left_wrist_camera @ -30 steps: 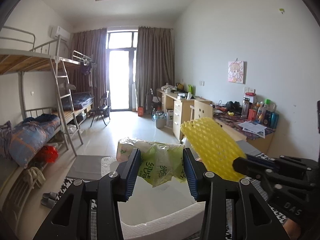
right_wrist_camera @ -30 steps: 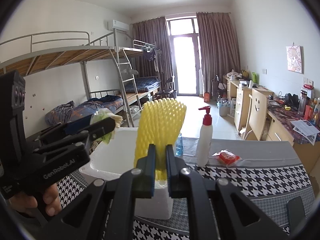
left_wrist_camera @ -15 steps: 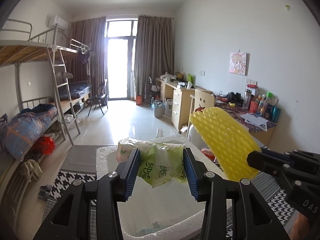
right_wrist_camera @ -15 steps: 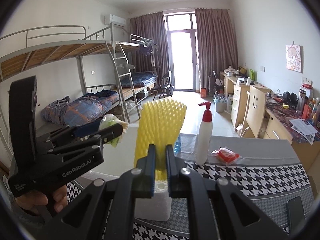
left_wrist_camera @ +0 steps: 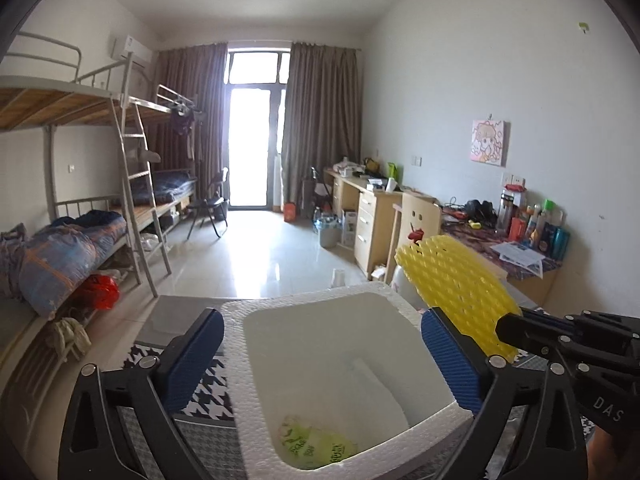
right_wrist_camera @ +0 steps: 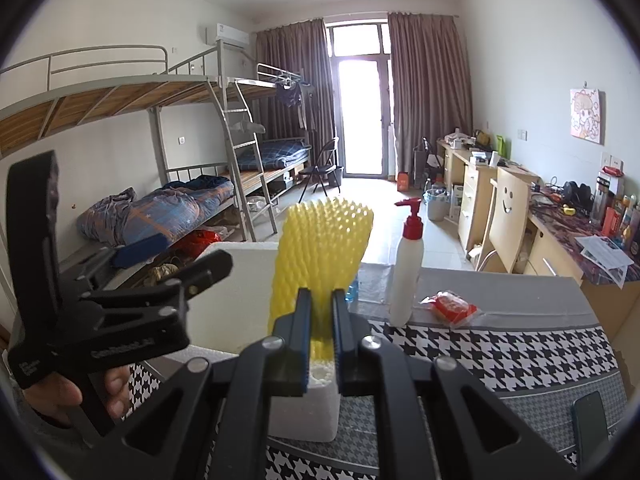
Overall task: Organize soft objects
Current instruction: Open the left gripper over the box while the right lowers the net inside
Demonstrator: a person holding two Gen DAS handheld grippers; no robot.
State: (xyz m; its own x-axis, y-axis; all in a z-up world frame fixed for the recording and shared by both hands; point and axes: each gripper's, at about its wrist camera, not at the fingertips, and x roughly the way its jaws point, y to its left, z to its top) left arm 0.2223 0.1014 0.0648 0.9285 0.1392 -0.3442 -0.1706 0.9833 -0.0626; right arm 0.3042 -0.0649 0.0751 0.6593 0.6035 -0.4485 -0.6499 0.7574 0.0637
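My left gripper (left_wrist_camera: 320,348) is open and empty, held above a white foam box (left_wrist_camera: 240,364). A green tissue pack (left_wrist_camera: 316,446) lies on the bottom of the box. My right gripper (right_wrist_camera: 321,320) is shut on a yellow foam net sleeve (right_wrist_camera: 324,248), held upright beside the box (right_wrist_camera: 244,276). The sleeve (left_wrist_camera: 452,292) also shows at the right of the left wrist view, over the box's right rim. The left gripper (right_wrist_camera: 132,276) appears at the left of the right wrist view.
A white pump bottle with a red top (right_wrist_camera: 408,264) and a red packet (right_wrist_camera: 450,306) stand on the houndstooth tablecloth (right_wrist_camera: 500,356) right of the box. A dark phone (right_wrist_camera: 590,420) lies at the table's right edge. Bunk beds are at left, desks at right.
My left gripper opened and let go of the green tissue pack, which dropped into the foam box. The right gripper kept hold of the yellow sleeve.
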